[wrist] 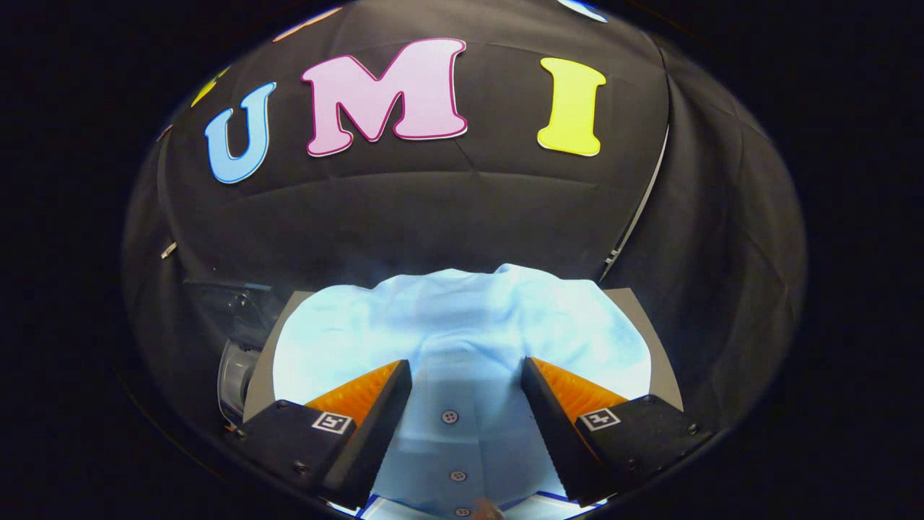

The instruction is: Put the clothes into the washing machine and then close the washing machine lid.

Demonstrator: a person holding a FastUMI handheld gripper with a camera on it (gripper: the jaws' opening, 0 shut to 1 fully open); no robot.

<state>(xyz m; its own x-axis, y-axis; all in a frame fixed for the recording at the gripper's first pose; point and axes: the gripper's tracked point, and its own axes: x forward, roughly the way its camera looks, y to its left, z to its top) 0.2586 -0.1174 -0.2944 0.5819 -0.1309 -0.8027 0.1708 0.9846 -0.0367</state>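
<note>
Gripper view: tongs (pixel 466 375) spread wide apart, clamped on nothing, over a pale blue button-front shirt (pixel 462 325). Smooth woven cloth, w/ a row of small round buttons (pixel 450 417) running btwn the fingers toward 6 o'clock. Shirt lies spread on a grey counter (pixel 660 347); washing machine (pixel 234 372), rounded metal, at 9 o'clock.

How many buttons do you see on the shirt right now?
3, in a line down the light blue shirt between the open jaws: one nearest the tips, one lower, one lowest. Folds may hide more.
</note>
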